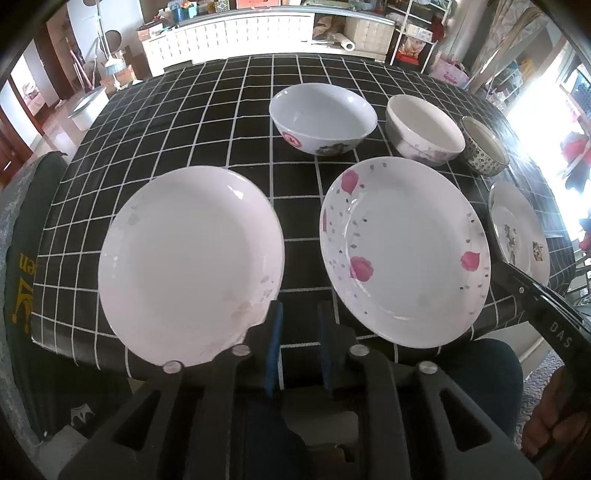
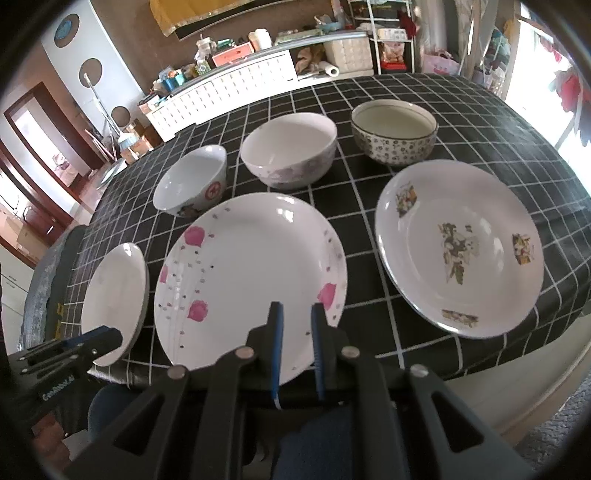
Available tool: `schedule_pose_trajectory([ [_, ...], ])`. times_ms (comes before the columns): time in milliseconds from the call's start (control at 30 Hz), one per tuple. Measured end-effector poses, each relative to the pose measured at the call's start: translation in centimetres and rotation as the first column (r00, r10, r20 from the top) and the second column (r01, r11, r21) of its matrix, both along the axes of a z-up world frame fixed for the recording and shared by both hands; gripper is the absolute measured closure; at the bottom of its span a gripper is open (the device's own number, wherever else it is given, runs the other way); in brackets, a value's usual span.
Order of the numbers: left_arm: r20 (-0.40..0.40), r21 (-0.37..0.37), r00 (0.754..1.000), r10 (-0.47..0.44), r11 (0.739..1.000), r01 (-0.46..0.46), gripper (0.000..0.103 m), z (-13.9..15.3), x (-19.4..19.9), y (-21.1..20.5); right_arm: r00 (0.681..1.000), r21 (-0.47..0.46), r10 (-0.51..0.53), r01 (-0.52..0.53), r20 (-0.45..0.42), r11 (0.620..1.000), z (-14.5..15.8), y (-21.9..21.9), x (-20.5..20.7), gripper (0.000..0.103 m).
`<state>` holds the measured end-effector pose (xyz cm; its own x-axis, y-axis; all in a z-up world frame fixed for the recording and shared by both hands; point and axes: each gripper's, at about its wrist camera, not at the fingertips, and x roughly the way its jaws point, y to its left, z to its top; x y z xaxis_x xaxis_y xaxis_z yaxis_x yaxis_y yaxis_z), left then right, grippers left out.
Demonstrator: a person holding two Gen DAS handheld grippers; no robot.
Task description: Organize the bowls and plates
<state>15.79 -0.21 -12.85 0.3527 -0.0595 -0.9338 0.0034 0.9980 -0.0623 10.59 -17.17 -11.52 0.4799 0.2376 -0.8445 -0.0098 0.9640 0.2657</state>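
Note:
Three plates lie along the near edge of the table: a plain white plate [image 1: 190,264] [image 2: 114,302], a pink-flower plate [image 1: 404,251] [image 2: 251,277] and a plate with brown floral prints [image 1: 519,230] [image 2: 460,247]. Behind them stand three bowls: a white bowl with a red mark [image 1: 323,118] [image 2: 192,181], a white bowl with faint flowers [image 1: 424,129] [image 2: 290,149] and a dark-patterned bowl [image 1: 484,146] [image 2: 393,131]. My left gripper [image 1: 299,314] is open and empty between the white and pink-flower plates. My right gripper [image 2: 297,314] is open and empty over the pink-flower plate's near rim.
The table carries a black cloth with a white grid [image 1: 221,122] [image 2: 480,122]. A chair back with a dark cover [image 1: 26,240] stands at its left side. White cabinets and cluttered shelves [image 1: 236,33] [image 2: 236,85] stand beyond the far edge.

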Motion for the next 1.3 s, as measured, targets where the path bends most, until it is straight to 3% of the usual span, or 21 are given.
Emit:
schedule_pose_trajectory([
  [167, 0.002, -0.02, 1.0, -0.014, 1.0, 0.014, 0.078, -0.3, 0.8, -0.3, 1.0, 0.004, -0.008, 0.008, 0.002, 1.0, -0.2, -0.8, 0.7, 0.057],
  [433, -0.007, -0.03, 0.999, -0.043, 0.999, 0.043, 0.078, -1.8, 3.2, -1.4, 1.0, 0.0, -0.003, 0.003, 0.008, 1.0, -0.6, -1.7, 2.9, 0.057],
  [667, -0.004, -0.022, 0.999, -0.042, 0.999, 0.042, 0.082, -3.2, 5.1, -1.4, 0.999, -0.063, 0.044, -0.044, -0.006, 0.997, -2.0, -0.9, 4.8, 0.057],
  [767, -0.004, -0.017, 0.999, -0.049, 0.999, 0.049, 0.086, -3.6, 5.8, -1.4, 0.999, -0.081, 0.044, -0.045, -0.017, 0.996, -2.5, -0.8, 5.2, 0.062],
  [900, -0.007, -0.022, 0.998, -0.062, 0.998, 0.062, 0.091, -4.1, 6.4, -1.7, 0.999, -0.1, 0.032, -0.035, -0.036, 0.994, -3.5, -0.6, 5.7, 0.088],
  [1300, -0.003, -0.014, 0.997, -0.075, 0.997, 0.075, 0.093, -4.8, 7.2, -2.4, 0.999, -0.089, 0.027, -0.031, -0.044, 0.996, -3.5, -0.9, 5.9, 0.088],
])
